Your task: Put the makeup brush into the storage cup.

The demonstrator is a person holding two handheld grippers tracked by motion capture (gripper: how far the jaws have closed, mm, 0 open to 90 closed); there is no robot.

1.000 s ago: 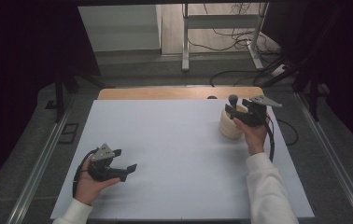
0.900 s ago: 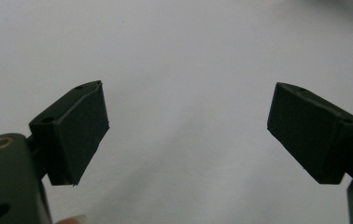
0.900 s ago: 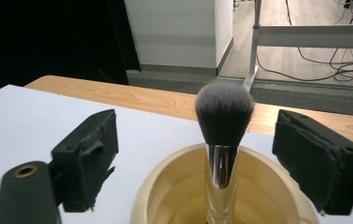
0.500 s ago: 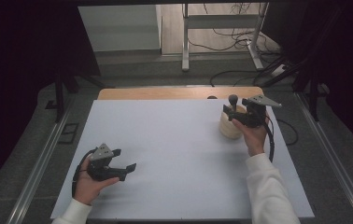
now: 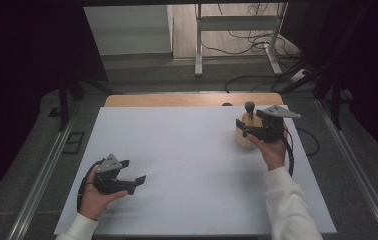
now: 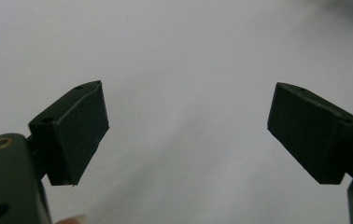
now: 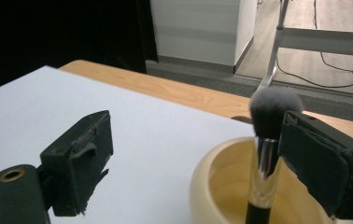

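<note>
White sheeting covers the table (image 5: 187, 165) in the high view, with a strip of bare wood along its far edge. The left gripper (image 5: 136, 181) lies low near the front left corner, held in the person's left hand (image 5: 94, 192), well apart from everything else. Toward the far right, the right gripper (image 5: 241, 128) hangs at a pale wooden bowl (image 5: 243, 141), and a makeup brush (image 5: 249, 108) stands up out of that bowl with its dark bristle head uppermost. The right hand (image 5: 272, 150) sits just behind the bowl.

In the left gripper view, the two black jaws stand wide apart over plain white table surface, with nothing between them.

In the right gripper view, the jaws are also spread wide and grip nothing. The brush (image 7: 267, 158) rises from inside the bowl (image 7: 221, 186), with its silver ferrule and grey, fluffy head just beside the jaw on that view's right side; whether that jaw touches the ferrule I cannot tell. The other jaw stands well off, over the white sheet.

As for progress, the work looks to be at the approach stage: the right gripper is lined up on the brush, but the brush has not been grasped and sits in the bowl. Closing on the handle and lifting it out appear to be left. The left gripper seems idle.
</note>
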